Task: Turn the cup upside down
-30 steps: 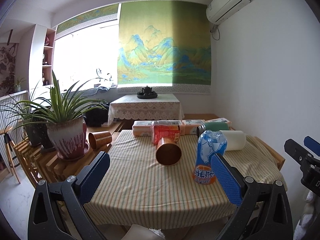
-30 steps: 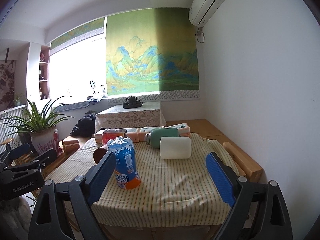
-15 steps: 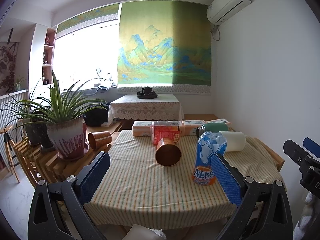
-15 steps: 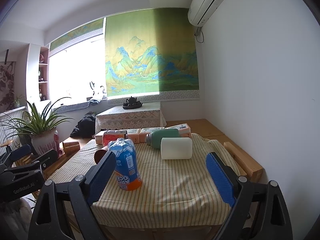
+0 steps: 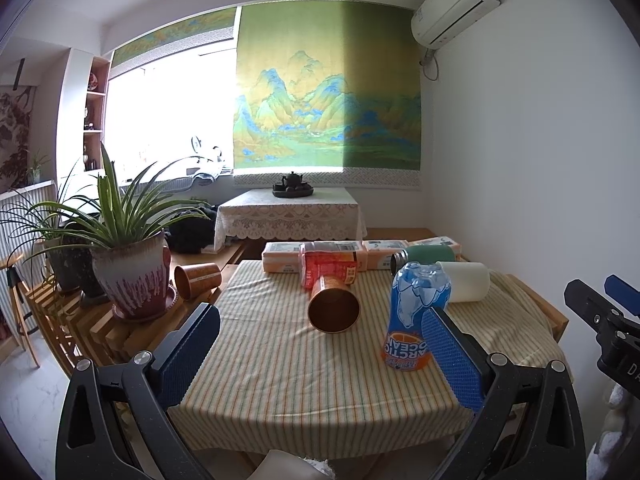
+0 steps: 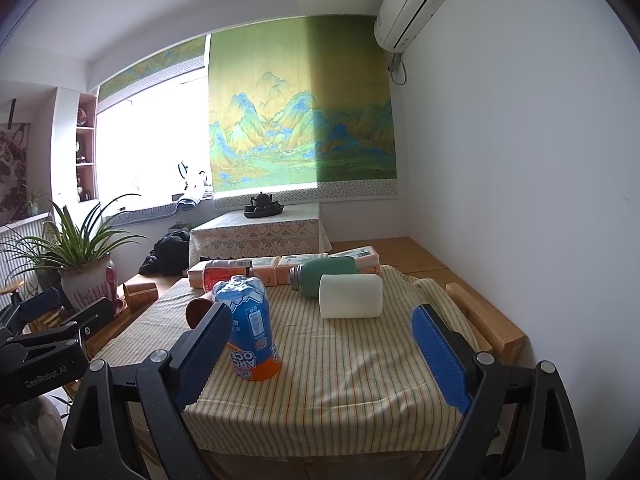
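Observation:
A copper-brown cup (image 5: 334,307) lies on its side on the striped tablecloth (image 5: 280,368), its mouth toward me; in the right wrist view only its edge (image 6: 196,311) shows behind the bottle. A white cup (image 6: 350,295) lies on its side at the back right, also in the left wrist view (image 5: 466,281). A second brown cup (image 5: 197,278) lies on the wooden bench at left. My left gripper (image 5: 318,360) is open and empty, short of the table's front edge. My right gripper (image 6: 322,354) is open and empty, over the near edge.
A blue-and-orange bottle (image 5: 416,316) stands upside down right of the brown cup. A green flask (image 6: 324,273), a red packet (image 5: 329,268) and tissue packs (image 5: 280,260) line the table's far edge. A potted plant (image 5: 132,276) stands on the bench at left.
Both views have shifted only slightly. The objects on the table have not moved, and both grippers stay open.

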`<state>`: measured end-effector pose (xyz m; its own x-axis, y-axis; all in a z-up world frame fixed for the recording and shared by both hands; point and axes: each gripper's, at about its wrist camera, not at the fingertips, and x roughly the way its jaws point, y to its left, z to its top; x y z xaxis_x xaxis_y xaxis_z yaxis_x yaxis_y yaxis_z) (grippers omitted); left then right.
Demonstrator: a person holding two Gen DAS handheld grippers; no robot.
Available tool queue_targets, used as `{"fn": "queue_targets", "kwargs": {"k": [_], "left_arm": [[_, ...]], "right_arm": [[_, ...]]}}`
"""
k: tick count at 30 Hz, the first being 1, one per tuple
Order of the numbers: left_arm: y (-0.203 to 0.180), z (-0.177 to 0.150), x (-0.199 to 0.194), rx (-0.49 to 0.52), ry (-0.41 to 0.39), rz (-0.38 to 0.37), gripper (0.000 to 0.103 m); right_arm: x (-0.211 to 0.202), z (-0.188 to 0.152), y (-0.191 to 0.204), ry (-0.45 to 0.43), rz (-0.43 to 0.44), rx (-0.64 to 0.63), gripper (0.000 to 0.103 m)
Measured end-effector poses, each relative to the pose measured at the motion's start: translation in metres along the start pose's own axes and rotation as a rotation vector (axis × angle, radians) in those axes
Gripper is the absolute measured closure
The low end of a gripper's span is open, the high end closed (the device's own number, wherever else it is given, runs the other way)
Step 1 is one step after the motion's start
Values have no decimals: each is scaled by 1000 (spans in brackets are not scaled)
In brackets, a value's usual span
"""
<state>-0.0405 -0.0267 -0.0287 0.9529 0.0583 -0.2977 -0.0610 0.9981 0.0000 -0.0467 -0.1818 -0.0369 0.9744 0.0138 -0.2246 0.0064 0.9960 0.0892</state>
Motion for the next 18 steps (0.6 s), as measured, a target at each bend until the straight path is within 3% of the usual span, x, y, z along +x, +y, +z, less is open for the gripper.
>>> {"fn": "queue_targets", "kwargs": {"k": [18], "left_arm": [[-1, 0, 2, -1, 3, -6, 1]], "right_arm": [[2, -2, -3, 7, -3, 6, 14]]}}
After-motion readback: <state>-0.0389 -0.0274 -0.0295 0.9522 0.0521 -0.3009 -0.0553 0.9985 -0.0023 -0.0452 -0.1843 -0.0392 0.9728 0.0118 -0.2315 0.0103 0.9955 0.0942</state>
